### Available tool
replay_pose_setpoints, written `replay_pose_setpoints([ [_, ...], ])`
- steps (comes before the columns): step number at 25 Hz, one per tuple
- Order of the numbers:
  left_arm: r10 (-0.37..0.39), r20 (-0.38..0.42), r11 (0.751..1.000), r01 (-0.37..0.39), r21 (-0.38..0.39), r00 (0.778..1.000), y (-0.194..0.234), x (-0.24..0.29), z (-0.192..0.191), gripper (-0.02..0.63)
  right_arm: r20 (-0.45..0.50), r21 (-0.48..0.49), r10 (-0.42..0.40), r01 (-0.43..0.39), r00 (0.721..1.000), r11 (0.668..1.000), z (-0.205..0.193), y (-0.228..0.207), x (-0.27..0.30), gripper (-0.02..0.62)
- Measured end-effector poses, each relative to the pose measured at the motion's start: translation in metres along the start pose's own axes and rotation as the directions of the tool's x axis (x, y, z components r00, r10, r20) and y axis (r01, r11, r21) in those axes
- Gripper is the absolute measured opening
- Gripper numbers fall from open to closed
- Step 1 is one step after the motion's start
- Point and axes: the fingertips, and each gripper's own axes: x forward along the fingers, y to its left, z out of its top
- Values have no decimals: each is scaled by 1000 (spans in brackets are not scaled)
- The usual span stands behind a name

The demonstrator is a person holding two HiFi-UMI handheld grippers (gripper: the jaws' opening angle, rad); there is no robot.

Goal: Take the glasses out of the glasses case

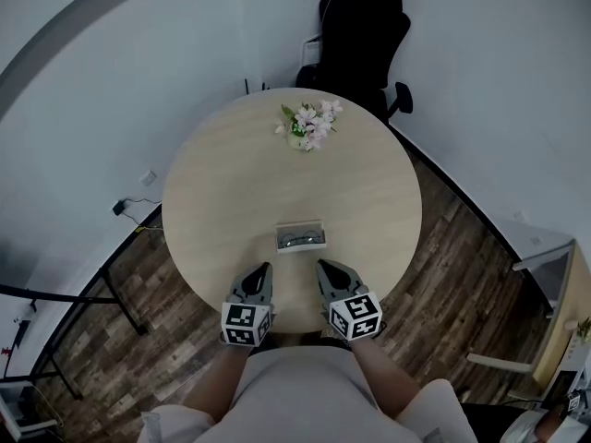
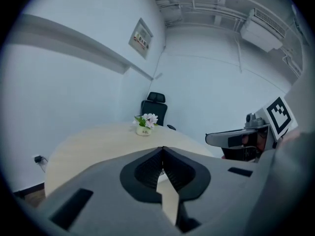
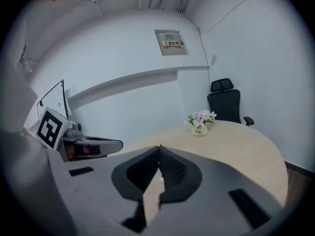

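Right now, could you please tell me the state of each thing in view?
Left hand-held gripper: shut, empty.
Right hand-held gripper: shut, empty.
Pale rectangular glasses case: lying flat, dark glasses visible inside.
White pot of pink flowers: upright.

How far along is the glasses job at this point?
Done: the glasses case appears open on the table, with the glasses visible inside. In hand: nothing; the left gripper and right gripper are both shut and empty, short of the case. Left: grasp the glasses and lift them out.
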Motion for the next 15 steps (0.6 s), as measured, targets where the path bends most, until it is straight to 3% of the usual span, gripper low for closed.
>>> replay_pose_setpoints([
  [9,-44,-20,999,45,22,999,-14,-15,3,8,-13,-11,24,-24,1000,1000,0,9,-2,14],
  [15,-77,-21,995,78,54,997,-26,-18,4,8,-52,-71,49,-52,997,996,-7,14,0,14],
])
